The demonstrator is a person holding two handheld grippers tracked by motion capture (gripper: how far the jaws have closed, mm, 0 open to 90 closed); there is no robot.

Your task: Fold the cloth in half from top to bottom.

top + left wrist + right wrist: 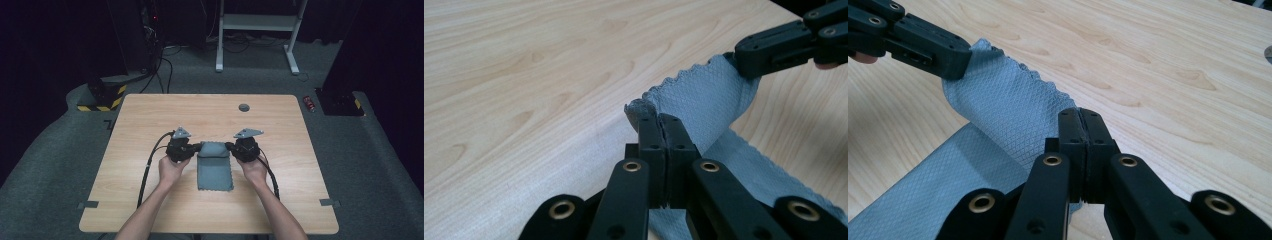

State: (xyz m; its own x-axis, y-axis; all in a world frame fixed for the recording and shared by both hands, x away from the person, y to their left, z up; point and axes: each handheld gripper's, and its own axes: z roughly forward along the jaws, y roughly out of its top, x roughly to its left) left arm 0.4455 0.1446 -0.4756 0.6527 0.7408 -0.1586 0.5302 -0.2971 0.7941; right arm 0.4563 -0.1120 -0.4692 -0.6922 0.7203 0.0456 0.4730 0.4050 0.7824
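Observation:
A grey-blue waffle-textured cloth (215,167) lies in the middle of the wooden table (150,115), its far edge lifted off the surface. My left gripper (199,147) is shut on that edge's left corner, and my right gripper (230,146) is shut on its right corner. In the left gripper view my jaws (660,120) pinch the scalloped cloth (704,100) edge, with the right gripper (744,55) clamped on the far corner. In the right gripper view my jaws (1080,116) hold the cloth (998,110), and the left gripper (955,57) grips the other corner. The cloth's near part rests flat.
A small round grey cap (244,107) is set in the table near its far edge. Beyond the table stand a white frame (257,30), cables on the carpet and a yellow-black striped block (102,95). Bare wood surrounds the cloth.

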